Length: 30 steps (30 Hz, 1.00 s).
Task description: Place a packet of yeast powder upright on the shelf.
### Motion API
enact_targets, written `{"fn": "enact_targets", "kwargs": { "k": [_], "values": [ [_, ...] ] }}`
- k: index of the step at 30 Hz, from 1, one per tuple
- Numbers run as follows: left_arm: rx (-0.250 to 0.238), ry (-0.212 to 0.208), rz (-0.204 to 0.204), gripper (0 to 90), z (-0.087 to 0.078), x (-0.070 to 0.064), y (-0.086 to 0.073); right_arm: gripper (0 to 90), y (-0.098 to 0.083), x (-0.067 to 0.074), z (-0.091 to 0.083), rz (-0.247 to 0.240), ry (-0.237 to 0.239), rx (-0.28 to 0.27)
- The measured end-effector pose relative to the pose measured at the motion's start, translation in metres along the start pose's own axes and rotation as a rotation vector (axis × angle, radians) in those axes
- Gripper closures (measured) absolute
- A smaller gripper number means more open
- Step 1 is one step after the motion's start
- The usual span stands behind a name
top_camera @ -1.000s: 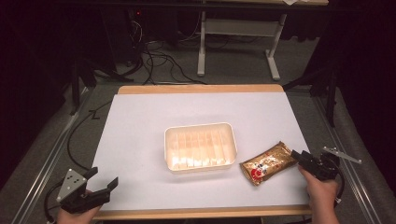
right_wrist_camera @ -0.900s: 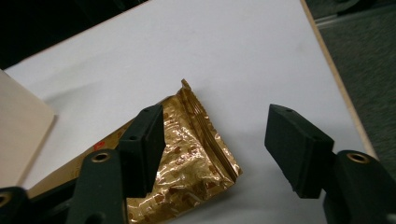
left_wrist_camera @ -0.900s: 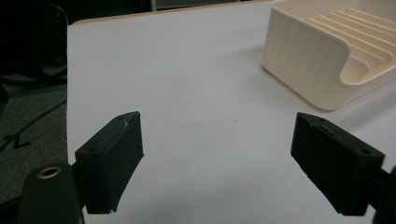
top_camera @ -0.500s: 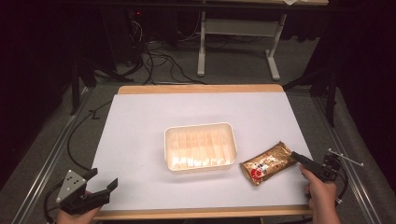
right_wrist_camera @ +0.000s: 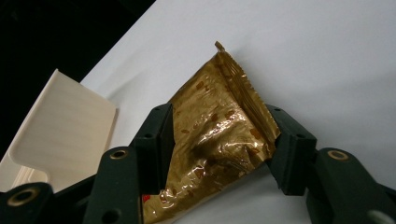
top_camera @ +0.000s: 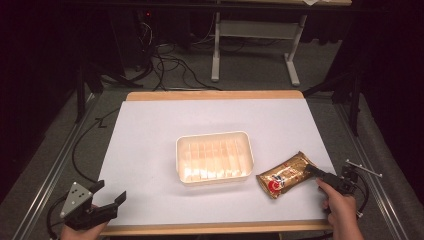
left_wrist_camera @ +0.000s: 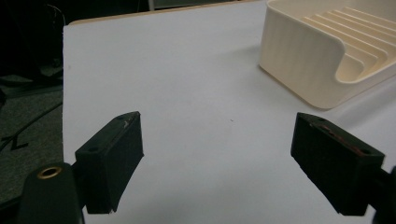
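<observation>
At table's right edge, right gripper (top_camera: 312, 171) level, jaws astride gold packet (top_camera: 284, 176).

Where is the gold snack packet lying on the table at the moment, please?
In the high view the gold snack packet lies on the white table, right of the cream tray, with the right gripper at its near-right end and its jaws around it.

I see a white worktop (top_camera: 150, 140) with wooden edging. A cream ribbed tray (top_camera: 214, 157) lies near its middle; a gold packet (top_camera: 285, 174) lies just right of it.
</observation>
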<state>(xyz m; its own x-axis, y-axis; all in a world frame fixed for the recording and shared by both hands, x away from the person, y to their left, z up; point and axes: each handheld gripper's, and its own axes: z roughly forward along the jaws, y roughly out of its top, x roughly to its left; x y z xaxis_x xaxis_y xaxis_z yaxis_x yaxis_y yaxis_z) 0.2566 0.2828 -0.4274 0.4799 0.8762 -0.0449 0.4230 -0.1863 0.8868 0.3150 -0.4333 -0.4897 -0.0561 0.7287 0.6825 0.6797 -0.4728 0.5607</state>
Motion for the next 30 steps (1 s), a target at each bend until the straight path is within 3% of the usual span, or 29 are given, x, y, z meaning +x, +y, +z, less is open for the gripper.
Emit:
{"fn": "enact_targets", "kwargs": {
  "k": [21, 25, 30],
  "values": [
    [0.0, 0.001, 0.006, 17.4, 0.0, -0.002, 0.0, 70.5, -0.003, 0.008, 0.0, -0.089, -0.056, 0.001],
    [0.0, 0.0, 0.013, 17.4, 0.0, -0.002, 0.001, 79.7, -0.004, 0.011, -0.001, -0.113, -0.068, -0.009],
    [-0.008, -0.002, 0.007, 17.5, 0.0, -0.002, 0.001, 90.0, -0.005, 0.015, -0.006, -0.153, -0.05, -0.038]
  ]
}}
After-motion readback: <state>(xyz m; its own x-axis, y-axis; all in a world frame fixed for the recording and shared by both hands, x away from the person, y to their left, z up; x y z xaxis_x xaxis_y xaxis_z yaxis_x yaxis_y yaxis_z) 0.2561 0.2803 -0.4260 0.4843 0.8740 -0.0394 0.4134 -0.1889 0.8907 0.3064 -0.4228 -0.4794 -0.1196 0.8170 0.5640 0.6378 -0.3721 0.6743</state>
